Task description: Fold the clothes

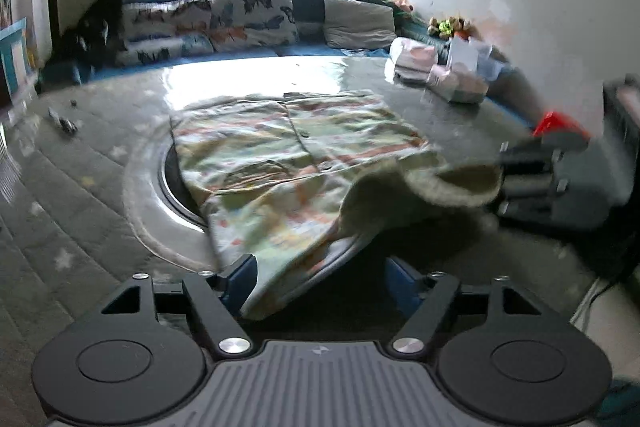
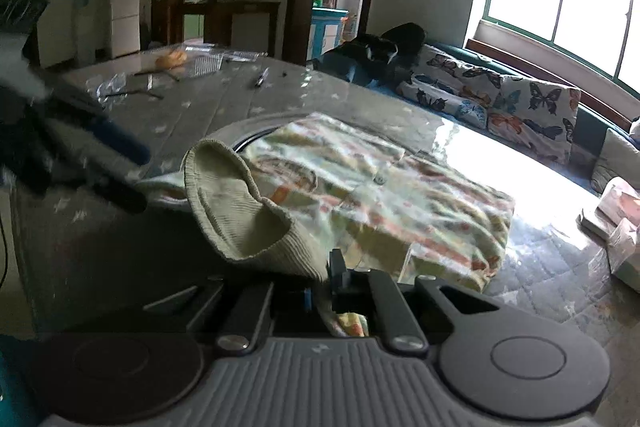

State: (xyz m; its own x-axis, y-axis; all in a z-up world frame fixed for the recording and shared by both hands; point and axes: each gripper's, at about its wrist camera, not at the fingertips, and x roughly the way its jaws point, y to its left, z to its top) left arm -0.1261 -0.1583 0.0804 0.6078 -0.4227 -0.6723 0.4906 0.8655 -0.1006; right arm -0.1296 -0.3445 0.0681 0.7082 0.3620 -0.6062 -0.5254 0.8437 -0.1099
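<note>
A pale printed garment (image 1: 280,163) with buttons down its front lies spread on the glass-topped table (image 1: 248,79). Its ribbed cream hem (image 2: 244,211) is lifted off the table at the near corner. My right gripper (image 2: 324,279) is shut on that hem, with the cloth bunched between its fingers. In the left wrist view the right gripper (image 1: 532,163) is at the right, holding the raised hem (image 1: 452,187). My left gripper (image 1: 320,279) is open, its blue-padded fingers wide apart, and a garment edge hangs loosely between them against the left finger. From the right wrist view the left gripper (image 2: 108,167) is a blur at the left.
A round dark inset (image 1: 172,187) in the table lies partly under the garment. Pale packets and boxes (image 1: 440,71) stand at the table's far right. Small loose items (image 2: 160,71) lie at its other end. A sofa with butterfly cushions (image 1: 248,15) runs under the window.
</note>
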